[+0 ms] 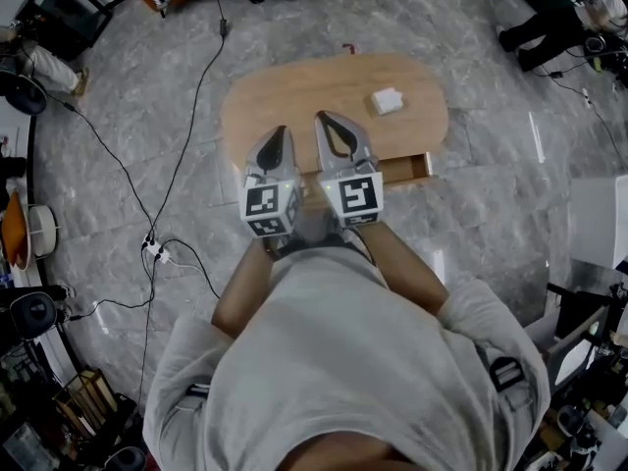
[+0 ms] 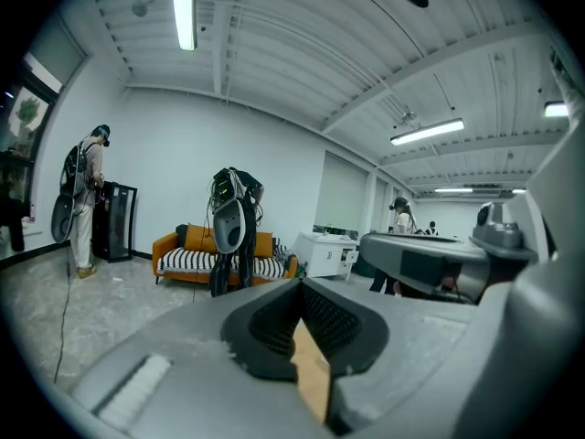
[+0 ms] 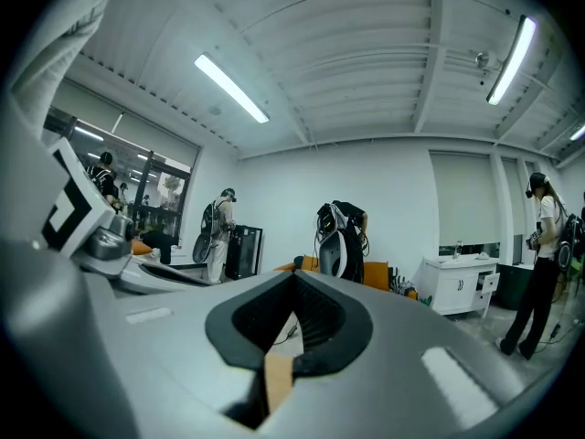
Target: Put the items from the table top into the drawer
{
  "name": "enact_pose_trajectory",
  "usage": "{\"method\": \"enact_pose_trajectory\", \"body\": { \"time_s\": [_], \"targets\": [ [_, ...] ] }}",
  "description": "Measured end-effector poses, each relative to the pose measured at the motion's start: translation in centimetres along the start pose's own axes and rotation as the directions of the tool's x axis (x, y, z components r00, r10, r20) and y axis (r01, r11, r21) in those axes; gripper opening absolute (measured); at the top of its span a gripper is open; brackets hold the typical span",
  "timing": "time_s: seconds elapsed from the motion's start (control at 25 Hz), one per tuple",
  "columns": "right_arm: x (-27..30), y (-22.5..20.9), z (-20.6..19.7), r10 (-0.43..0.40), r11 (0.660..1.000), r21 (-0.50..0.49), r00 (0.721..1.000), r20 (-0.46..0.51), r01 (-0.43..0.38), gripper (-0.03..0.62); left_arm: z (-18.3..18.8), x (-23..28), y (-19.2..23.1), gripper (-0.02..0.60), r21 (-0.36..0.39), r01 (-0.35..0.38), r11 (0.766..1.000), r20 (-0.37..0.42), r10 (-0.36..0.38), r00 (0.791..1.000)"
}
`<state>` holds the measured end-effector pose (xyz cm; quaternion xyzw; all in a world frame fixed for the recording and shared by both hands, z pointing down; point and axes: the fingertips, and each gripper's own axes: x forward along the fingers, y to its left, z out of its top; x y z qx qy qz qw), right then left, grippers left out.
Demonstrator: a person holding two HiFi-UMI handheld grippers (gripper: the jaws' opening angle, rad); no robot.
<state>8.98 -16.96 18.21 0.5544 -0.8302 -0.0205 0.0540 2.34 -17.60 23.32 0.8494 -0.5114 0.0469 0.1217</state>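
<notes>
A: Well, what's left on the table (image 1: 257, 106)?
B: One small white block (image 1: 387, 100), near its far right edge. Your left gripper (image 1: 279, 131) and right gripper (image 1: 323, 119) are both closed, empty. Probably light; pinch across its sides.

Table top (image 1: 294, 96): pale tan wood grain, upper middle of the head view.
Item (image 1: 387, 100): white, on the right part of the tan wood.
Drawer (image 1: 407, 170): tan wood.
Floor (image 1: 491, 214): grey, marbled with paler veins.
Left gripper (image 1: 279, 130): light grey shell, black pads.
Right gripper (image 1: 322, 117): light grey shell, black pads.
Marker cubes (image 1: 270, 207): black squares on white.
Sweatshirt (image 1: 343, 361): pale off-white grey.
Sofa (image 2: 196, 254): orange with black-and-white stripes, lower left of the left gripper view.
Cabinet (image 2: 324, 252): white.
</notes>
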Motion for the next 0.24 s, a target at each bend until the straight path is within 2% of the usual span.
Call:
{"method": "enact_pose_trajectory", "body": {
  "time_s": [0.24],
  "targets": [
    [-0.32, -0.82, 0.28, -0.005, 1.0, -0.025, 1.0, 0.019, 0.006, 0.006, 0.18, 0.21, -0.91, 0.02, 0.001, -0.002, 1.0, -0.007, 0.002, 1.0]
  ]
}}
